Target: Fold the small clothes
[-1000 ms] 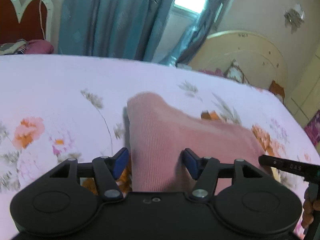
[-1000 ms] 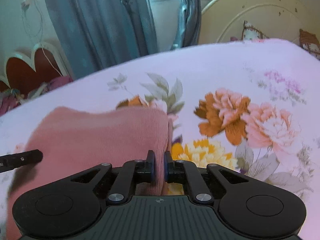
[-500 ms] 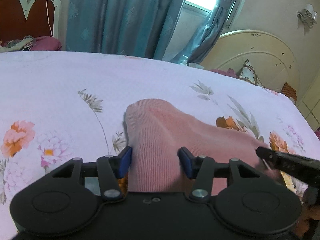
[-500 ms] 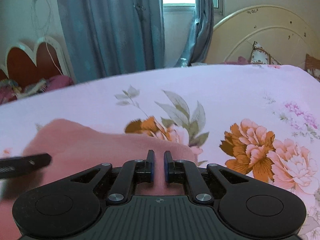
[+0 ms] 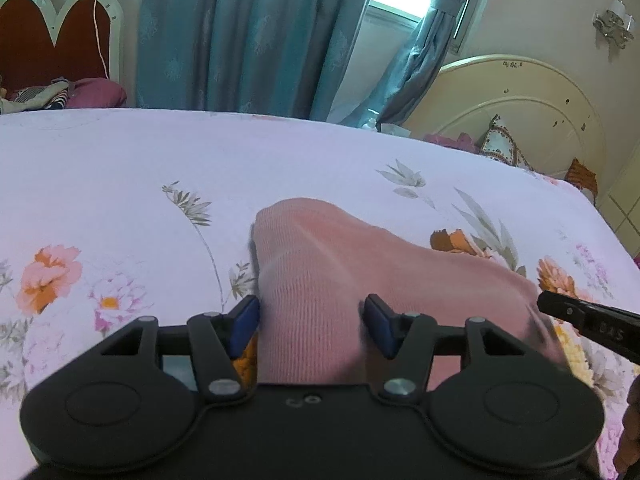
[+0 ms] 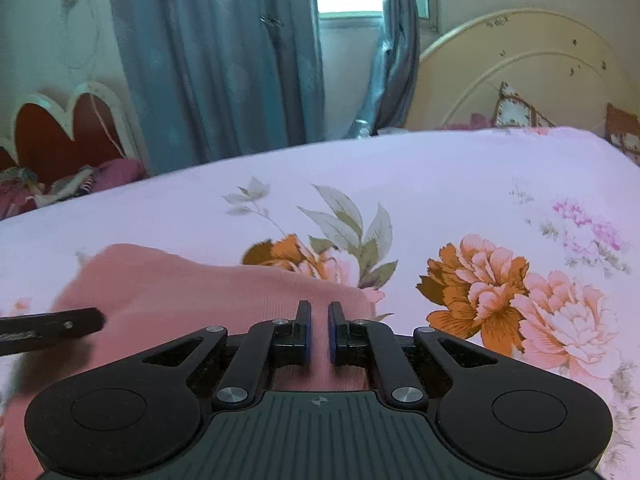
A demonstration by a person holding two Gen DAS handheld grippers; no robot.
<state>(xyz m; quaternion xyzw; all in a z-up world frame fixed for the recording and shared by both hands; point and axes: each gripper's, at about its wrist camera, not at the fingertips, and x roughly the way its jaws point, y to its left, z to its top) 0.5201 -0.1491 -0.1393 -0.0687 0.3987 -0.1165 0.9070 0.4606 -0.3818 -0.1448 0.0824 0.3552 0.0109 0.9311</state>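
A pink ribbed knit garment (image 5: pixel 340 264) lies folded on the floral bedsheet (image 5: pixel 120 168). My left gripper (image 5: pixel 312 322) is open, its blue pads on either side of the garment's near left edge, low over it. In the right wrist view the garment (image 6: pixel 192 292) lies at the lower left. My right gripper (image 6: pixel 318 332) has its jaws nearly together, a narrow gap between them over the garment's near right corner; no cloth shows pinched between the pads. Each gripper's finger shows at the edge of the other's view.
The bed's cream headboard (image 5: pixel 520 112) and pillows (image 5: pixel 504 148) are at the right. Teal curtains (image 5: pixel 248 36) hang behind the bed. A second bed with a red headboard (image 5: pixel 52 48) stands at the far left. The sheet (image 6: pixel 480 200) stretches right of the garment.
Both grippers have drawn back and down toward the near edge of the garment. The right gripper's jaws, shut on the cloth edge a second ago, now stand slightly apart with the cloth lying flat.
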